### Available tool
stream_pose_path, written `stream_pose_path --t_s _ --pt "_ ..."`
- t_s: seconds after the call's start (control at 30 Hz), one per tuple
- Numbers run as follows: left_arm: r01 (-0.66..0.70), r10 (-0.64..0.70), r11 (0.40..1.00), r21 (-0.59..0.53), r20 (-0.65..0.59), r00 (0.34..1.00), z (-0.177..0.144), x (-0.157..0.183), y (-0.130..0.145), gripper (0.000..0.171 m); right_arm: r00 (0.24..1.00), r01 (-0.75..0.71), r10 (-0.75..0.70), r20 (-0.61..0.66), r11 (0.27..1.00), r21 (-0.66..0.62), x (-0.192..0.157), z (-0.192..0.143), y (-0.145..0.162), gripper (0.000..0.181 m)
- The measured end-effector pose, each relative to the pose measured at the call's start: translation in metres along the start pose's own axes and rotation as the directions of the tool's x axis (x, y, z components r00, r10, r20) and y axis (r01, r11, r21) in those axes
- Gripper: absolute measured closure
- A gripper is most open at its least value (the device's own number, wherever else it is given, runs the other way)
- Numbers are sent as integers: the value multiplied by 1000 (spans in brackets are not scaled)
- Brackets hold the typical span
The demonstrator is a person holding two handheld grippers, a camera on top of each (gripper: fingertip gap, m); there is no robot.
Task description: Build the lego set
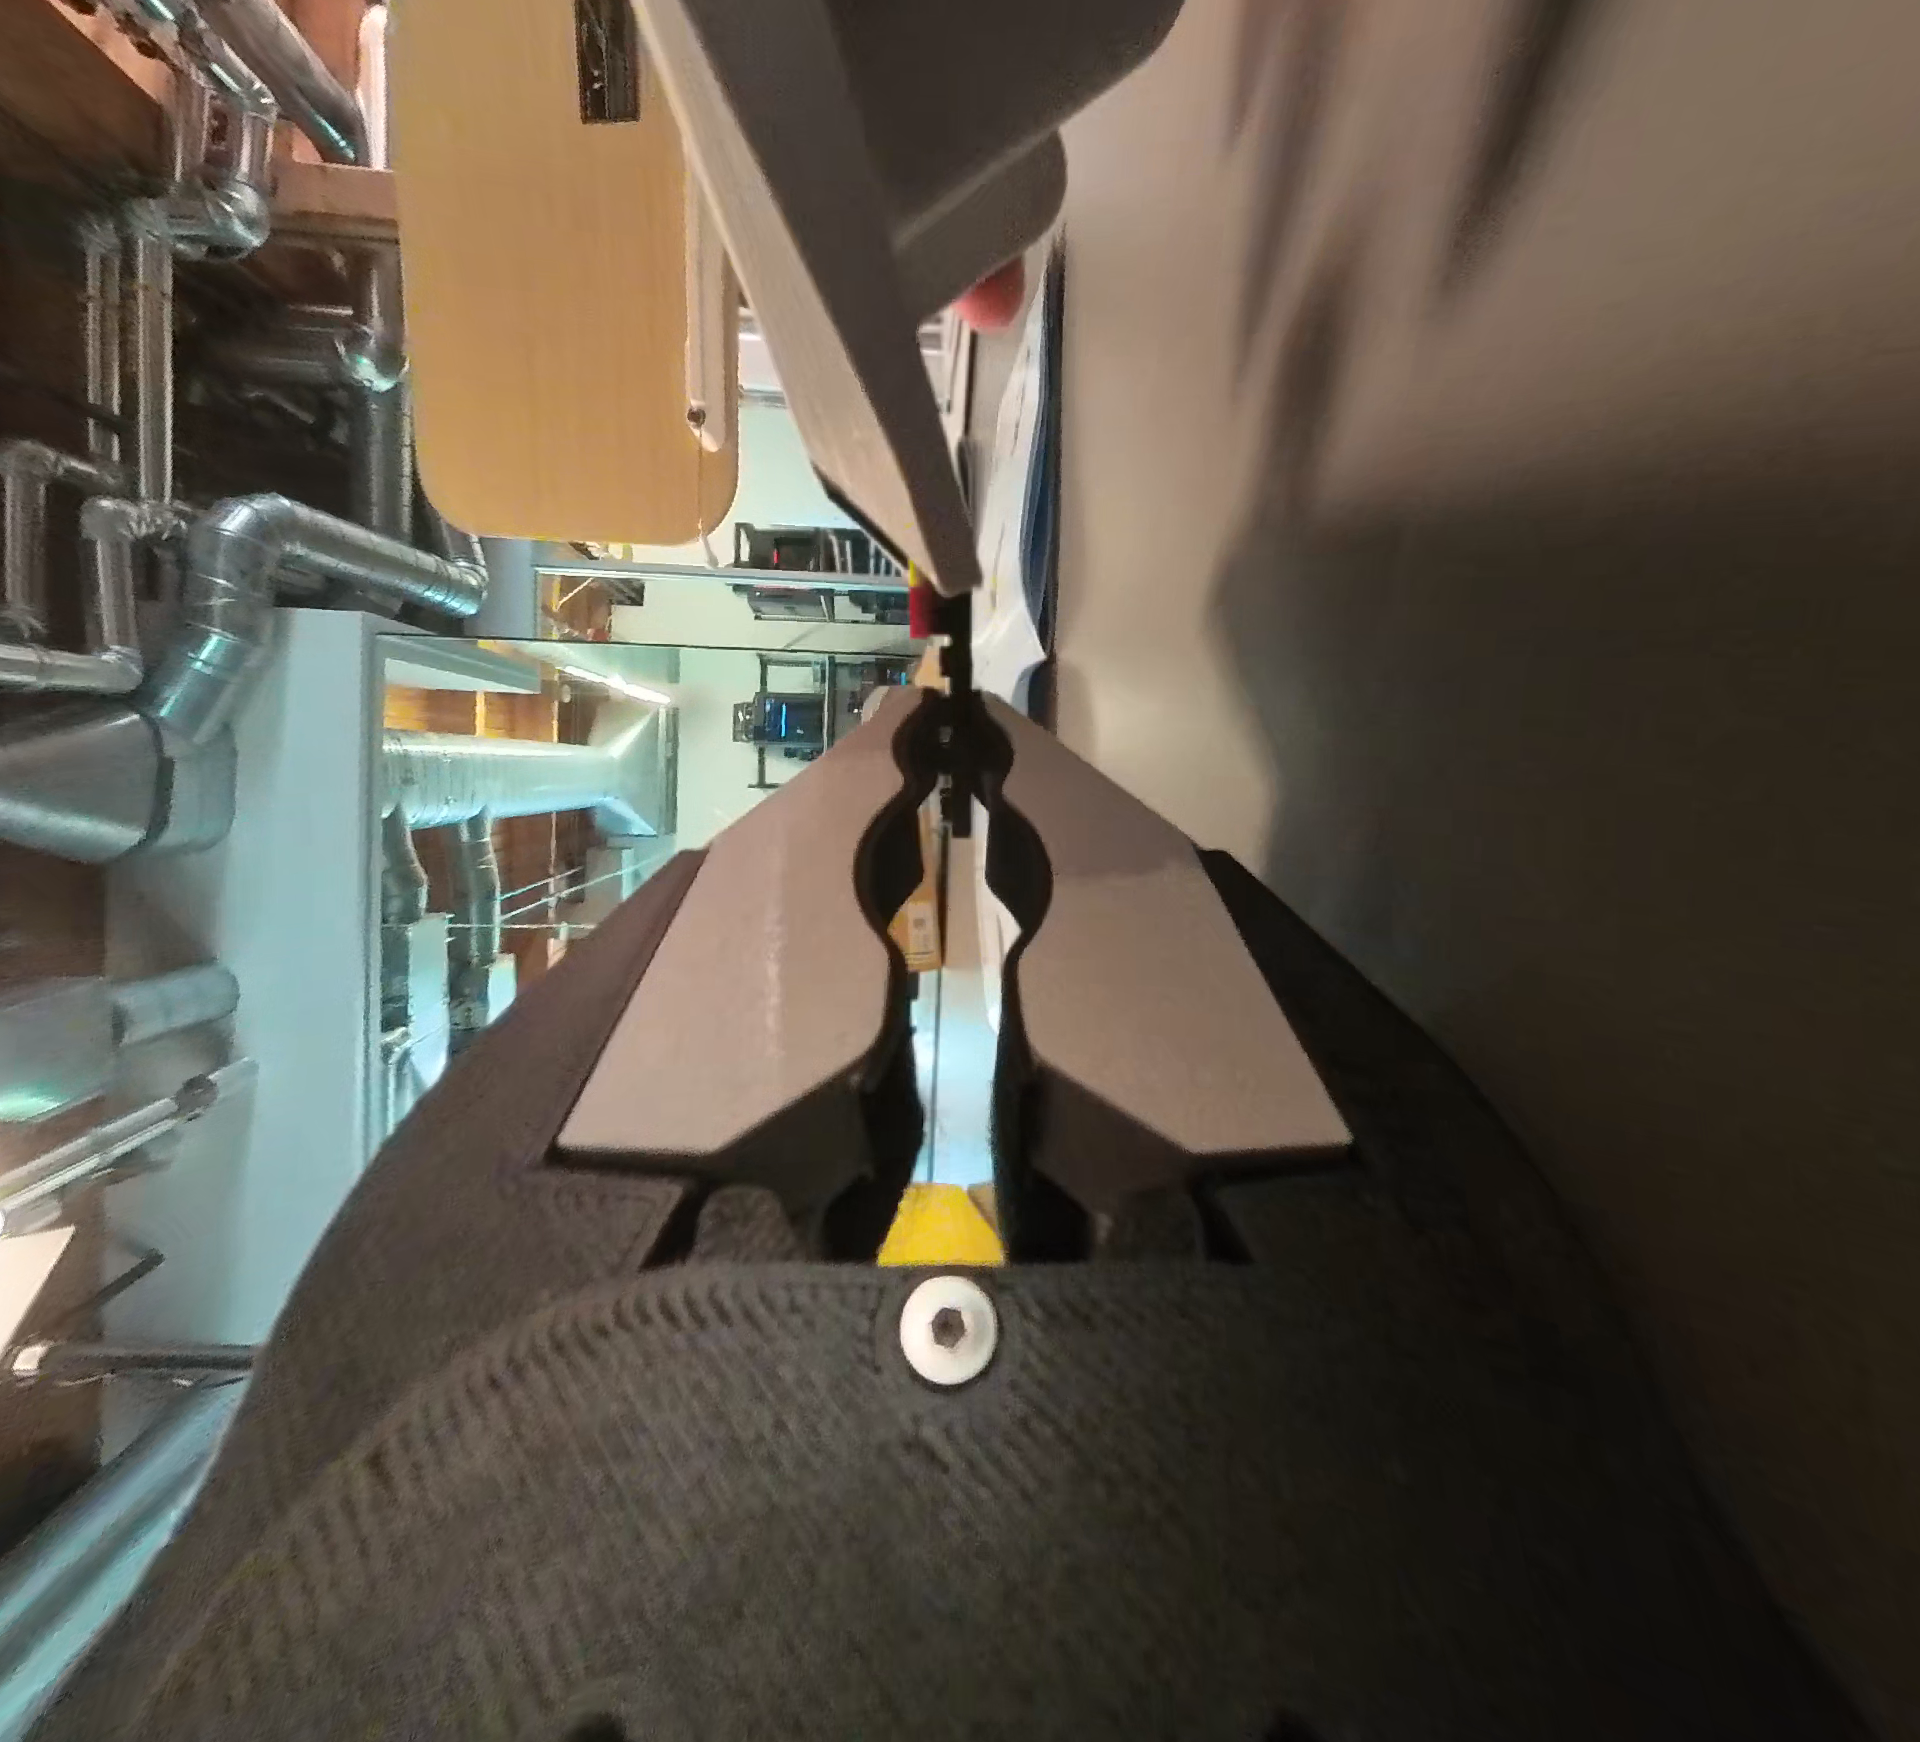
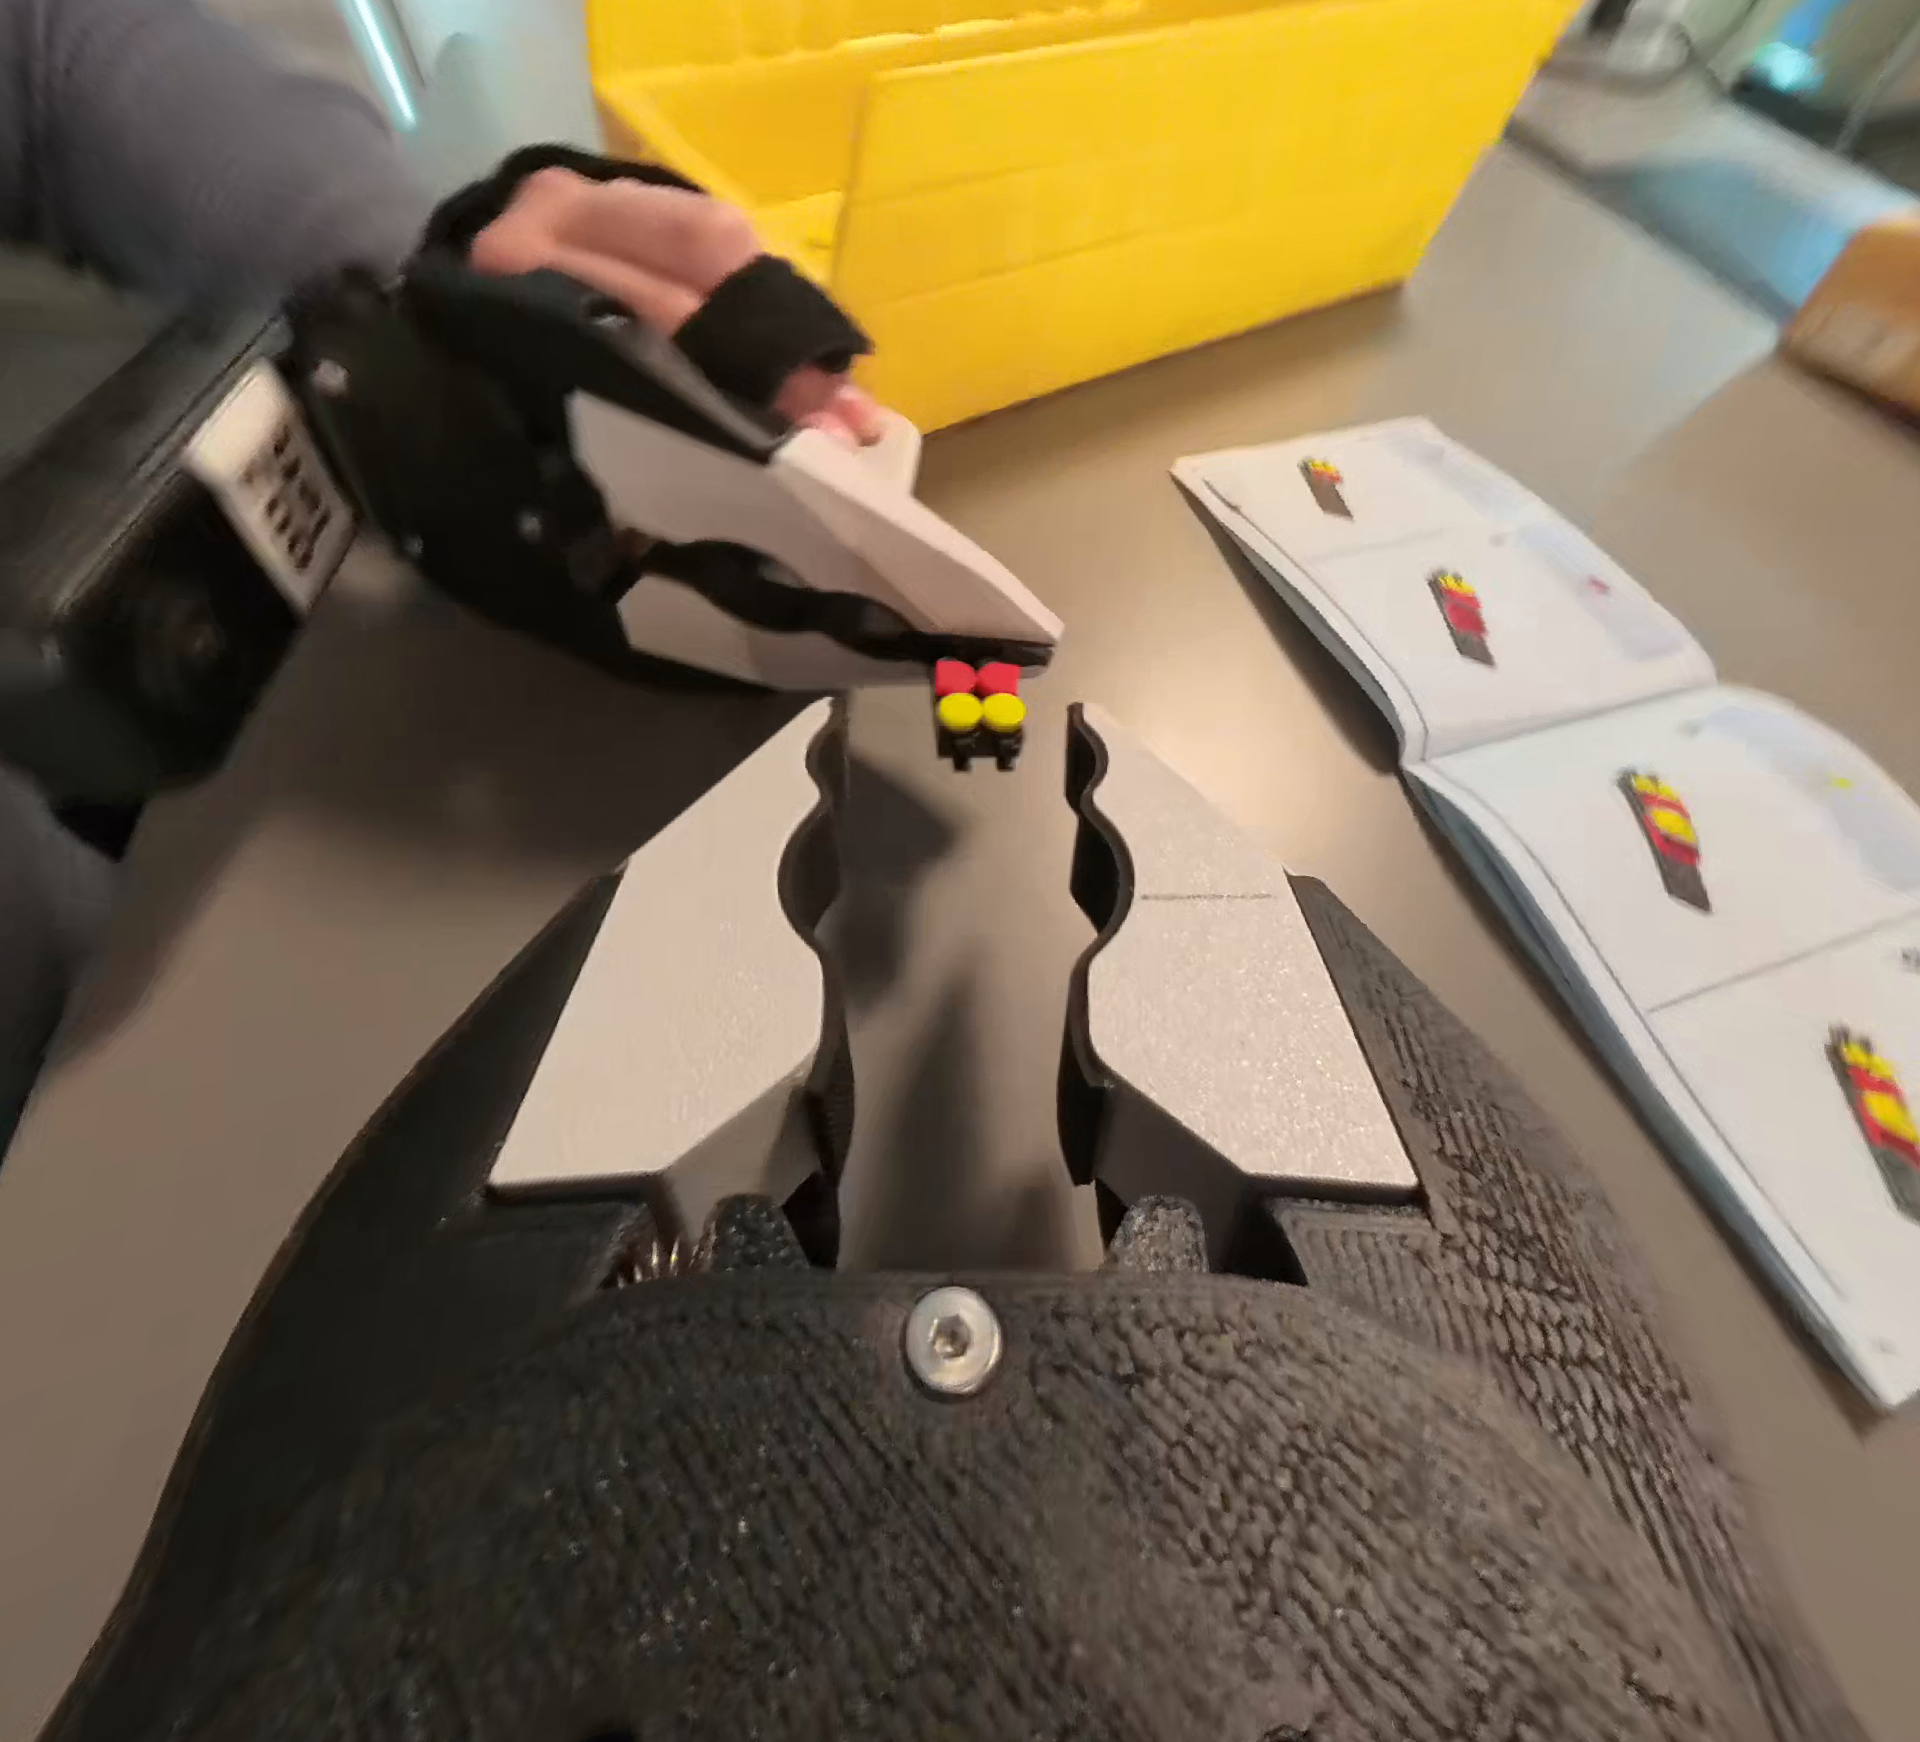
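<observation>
Right wrist view: right gripper (image 2: 951,726) jaws spread wide, empty, facing lego piece (image 2: 979,713). Left gripper (image 2: 1023,648) pinches its top edge above grey table (image 2: 1195,466). Piece: black base, red bricks, two yellow studs.

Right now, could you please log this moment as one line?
left gripper: shut on small black-red-yellow lego assembly, held above table | right gripper: open, empty

Right gripper (image 2: 951,736) agape beneath small lego build (image 2: 979,710) pinched in left gripper (image 2: 1023,653)

Even light; edges blurred, perhaps motion.
</observation>
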State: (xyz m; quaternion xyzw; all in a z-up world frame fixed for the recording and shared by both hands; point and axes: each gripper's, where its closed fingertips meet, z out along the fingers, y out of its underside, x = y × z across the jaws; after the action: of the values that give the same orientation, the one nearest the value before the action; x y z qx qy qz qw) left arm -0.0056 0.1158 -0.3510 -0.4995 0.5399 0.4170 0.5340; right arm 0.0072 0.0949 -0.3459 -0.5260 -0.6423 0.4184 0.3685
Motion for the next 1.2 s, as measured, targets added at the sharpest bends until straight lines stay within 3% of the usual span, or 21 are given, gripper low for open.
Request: stream_pose_path --t_s 0.2,0.67,0.9,1.0,1.2 --pt "-85 84 996 23 46 995 5 -2 -9 168 996 65 -64 -65 998 11 3 -2 -2 159" --pt "-59 59 997 52 3 998 1 4 -8 169 963 259 -263 -66 964 -55 -14 3 7 160" --pt "-57 56 997 49 11 998 2 3 -6 168 967 233 -240 -90 969 -81 -11 6 9 160" --pt "-46 46 999 -11 2 999 6 3 2 168 974 174 -186 -129 980 -100 -7 9 9 154" --pt "-72 73 997 -42 22 997 7 1 3 168 978 102 -119 -171 989 -105 0 9 9 164"
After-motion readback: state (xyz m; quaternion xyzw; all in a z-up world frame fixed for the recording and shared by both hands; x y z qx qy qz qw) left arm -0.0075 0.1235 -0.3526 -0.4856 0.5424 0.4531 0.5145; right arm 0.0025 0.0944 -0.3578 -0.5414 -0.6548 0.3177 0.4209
